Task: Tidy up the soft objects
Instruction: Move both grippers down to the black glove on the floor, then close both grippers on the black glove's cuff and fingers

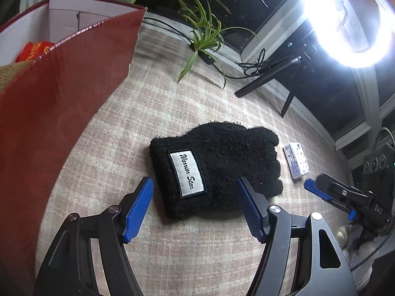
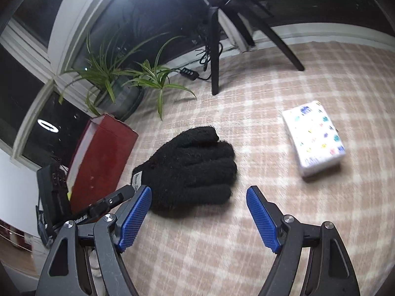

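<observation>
The left claw hangs over a worktop covered in a beige plaid cloth, its blue-padded jaws spread wide and gripping nothing. Between and just ahead of its tips lies a black knit glove, flat on the cloth, its cuff towards the claw's left jaw and its stubby finger ends towards the right. The right jaw's tip overlaps the glove's near edge in this view; whether it touches the wool cannot be told. A white sewn label reading "Warrior Star" sits on the cuff, directly ahead of the gap between the jaws.

To the left of the left claw stands a red paper bag, open at the top, with something red and orange showing inside. Beyond the glove to the right lies a small white tissue pack with coloured dots. At the far right edge the right claw comes into view.

From the right wrist view, the right claw is likewise spread and empty. The glove lies ahead of it and towards its left jaw, whose tip is just beside the cuff. The tissue pack lies ahead and to its right, well apart from the glove. The red bag stands beyond the left jaw. A spider plant and black tripod legs stand at the far edge of the worktop.
</observation>
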Tool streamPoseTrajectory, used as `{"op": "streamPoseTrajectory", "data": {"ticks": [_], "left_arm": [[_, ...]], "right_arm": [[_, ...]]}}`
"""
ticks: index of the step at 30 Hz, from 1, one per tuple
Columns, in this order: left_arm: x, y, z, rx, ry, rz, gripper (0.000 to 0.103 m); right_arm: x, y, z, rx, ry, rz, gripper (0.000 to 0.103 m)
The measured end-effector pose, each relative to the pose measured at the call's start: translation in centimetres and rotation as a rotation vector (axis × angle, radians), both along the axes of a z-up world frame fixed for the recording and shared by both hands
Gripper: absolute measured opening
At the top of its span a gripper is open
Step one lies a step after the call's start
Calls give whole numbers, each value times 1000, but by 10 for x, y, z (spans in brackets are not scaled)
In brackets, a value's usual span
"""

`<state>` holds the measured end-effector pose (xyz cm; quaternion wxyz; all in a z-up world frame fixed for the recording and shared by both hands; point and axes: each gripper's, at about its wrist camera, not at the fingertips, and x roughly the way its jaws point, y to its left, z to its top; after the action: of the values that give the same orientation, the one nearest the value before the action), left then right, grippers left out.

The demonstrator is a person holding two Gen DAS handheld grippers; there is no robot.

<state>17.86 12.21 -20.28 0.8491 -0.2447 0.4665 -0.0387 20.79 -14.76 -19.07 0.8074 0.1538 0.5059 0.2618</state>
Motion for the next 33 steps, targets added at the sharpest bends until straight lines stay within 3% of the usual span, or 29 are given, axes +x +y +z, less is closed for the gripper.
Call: {"op": "streamPoseTrajectory", "data": {"ticks": [6,10,18,24,25,27,33], "left_arm": [[3,4,-9,-42,-24,-10,55],[6,4,-13,-59,-33,-25,44],[15,9,-19,-112,-28,-46,47],[24,-1,-17,-104,-36,-74,47],[25,-4,-16,-103,-38,-85,45],[26,-11,-14,-72,-52,-103,24],[30,-30,-15,-35,-54,-173,19]], "right_arm": [[21,17,-12,-36,28,35,75],[31,23,-18,-27,54,60,67],[41,33,-28,-28,85,105,61],[44,40,-32,-31,93,127,59],[44,41,-32,-32,93,129,58],[46,42,-33,-31,94,130,55],[43,50,-32,-60,77,149,48]]}}
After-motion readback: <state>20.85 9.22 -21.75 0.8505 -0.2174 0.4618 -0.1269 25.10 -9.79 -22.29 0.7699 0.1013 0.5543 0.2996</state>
